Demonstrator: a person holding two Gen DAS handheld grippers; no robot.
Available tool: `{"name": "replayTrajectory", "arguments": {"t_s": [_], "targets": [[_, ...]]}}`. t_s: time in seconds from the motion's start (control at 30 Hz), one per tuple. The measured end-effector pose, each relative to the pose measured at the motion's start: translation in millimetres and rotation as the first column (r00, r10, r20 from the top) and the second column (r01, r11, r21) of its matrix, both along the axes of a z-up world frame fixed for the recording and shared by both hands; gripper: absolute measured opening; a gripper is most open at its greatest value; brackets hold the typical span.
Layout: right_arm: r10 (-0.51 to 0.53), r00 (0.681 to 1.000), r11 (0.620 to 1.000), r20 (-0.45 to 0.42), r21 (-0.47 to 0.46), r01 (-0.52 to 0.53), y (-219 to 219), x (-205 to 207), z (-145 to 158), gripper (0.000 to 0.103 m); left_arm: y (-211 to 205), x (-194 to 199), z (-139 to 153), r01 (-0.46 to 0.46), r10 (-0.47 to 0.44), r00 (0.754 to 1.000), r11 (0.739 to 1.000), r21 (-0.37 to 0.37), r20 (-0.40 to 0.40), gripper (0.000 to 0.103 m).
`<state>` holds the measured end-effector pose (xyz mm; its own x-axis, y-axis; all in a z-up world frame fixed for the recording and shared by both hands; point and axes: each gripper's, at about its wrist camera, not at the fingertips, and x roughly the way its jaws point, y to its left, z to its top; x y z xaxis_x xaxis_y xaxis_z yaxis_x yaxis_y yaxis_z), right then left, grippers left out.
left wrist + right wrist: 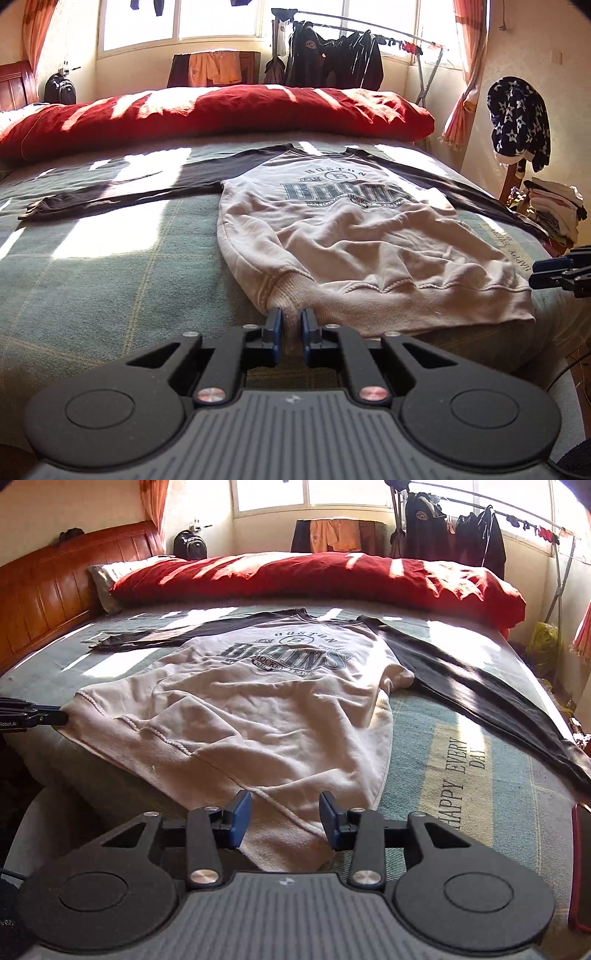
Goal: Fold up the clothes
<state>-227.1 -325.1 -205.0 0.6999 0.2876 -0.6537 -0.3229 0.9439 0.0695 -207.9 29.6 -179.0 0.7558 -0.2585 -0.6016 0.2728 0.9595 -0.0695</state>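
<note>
Across the middle of the bed [110, 266], over a green checked cover: a white sweatshirt [362, 236] with dark sleeves, spread face up, printed chest toward the far edge, ribbed hem at the near edge. One dark sleeve [110, 195] stretched toward the bed's left side, the other sleeve [491, 701] running diagonally toward the near right corner. Body cloth rumpled, lit by bands of sun.

At the near edge, left gripper [289, 323] clamped on the hem's left corner, a fold of ribbed cloth pinched between blue pads nearly touching. Same gripper visible from the right wrist view at the left border, tip meeting the sweatshirt's corner.

Right gripper [286, 808] with jaws spread wide, one blue pad on either side of the hem's right end, cloth lying between them but not squeezed; pads not pressing the fabric.

Along the far edge, a red quilt [221, 114] bunched lengthwise. Wooden headboard [48, 576] at the bed's left side. Beyond the far edge, a drying rack [369, 40] hung with dark clothes before sunlit windows. Printed on the cover near the right edge: "HAPPY EVERY DAY" [458, 775]. Red-rimmed phone [581, 867] at the near right corner.
</note>
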Motion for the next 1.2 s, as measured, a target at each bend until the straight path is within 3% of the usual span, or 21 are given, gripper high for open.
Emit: {"name": "replayTrajectory", "arguments": {"t_s": [0.13,0.23,0.33,0.37,0.47,0.53,0.67,0.83,0.93,1.0,1.2], "targets": [[0.115,0.993,0.990,0.007,-0.077,-0.114,36.8,2.8,-1.2,0.046,1.0,-6.8,16.8,-0.021,0.017,0.997,0.999,0.046,0.078,0.009],[0.170,0.985,0.976,0.000,-0.137,-0.169,49.3,0.8,-7.2,0.047,8.9,-3.6,18.4,-0.058,0.053,0.996,0.995,0.077,0.067,0.009],[0.224,0.975,0.940,-0.009,-0.261,-0.218,51.2,-6.2,-14.7,0.047,0.9,-6.6,11.4,0.043,-0.047,0.998,0.992,0.115,0.036,0.011],[0.241,0.970,0.924,-0.013,-0.301,-0.234,51.9,-8.5,-17.2,0.047,-5.1,-9.0,8.8,0.083,-0.089,0.995,0.987,0.135,0.035,0.018],[0.289,0.957,0.868,-0.027,-0.415,-0.274,53.7,-13.7,-25.1,0.047,-37.2,-14.2,-2.9,0.219,-0.228,0.973,0.952,0.213,0.018,0.035],[0.317,0.948,0.825,-0.035,-0.482,-0.294,54.8,-14.9,-30.9,0.047,-62.2,-15.3,-11.0,0.298,-0.310,0.951,0.921,0.250,0.011,0.039],[0.382,0.924,0.780,-0.025,-0.528,-0.336,71.1,-13.2,-40.0,0.047,-106.7,-10.3,-22.3,0.429,-0.446,0.895,0.864,0.265,0.007,0.041],[0.401,0.916,0.682,0.008,-0.670,-0.293,88.7,-8.7,-52.9,0.047,-150.1,0.6,-37.2,0.521,-0.543,0.840,0.795,0.311,-0.019,0.044],[0.356,0.933,0.744,0.048,-0.620,-0.252,78.7,-3.0,-37.1,0.047,-165.4,4.7,-40.2,0.545,-0.576,0.817,0.771,0.331,-0.003,0.044],[0.317,0.946,0.775,0.069,-0.594,-0.217,71.5,1.9,-29.5,0.049,-172.1,12.0,-41.4,0.538,-0.576,0.817,0.769,0.345,0.008,0.044],[0.253,0.962,0.817,0.100,-0.554,-0.157,58.2,6.7,-20.6,0.049,-168.3,42.7,-31.8,0.489,-0.513,0.858,0.826,0.282,0.014,0.045]]}}
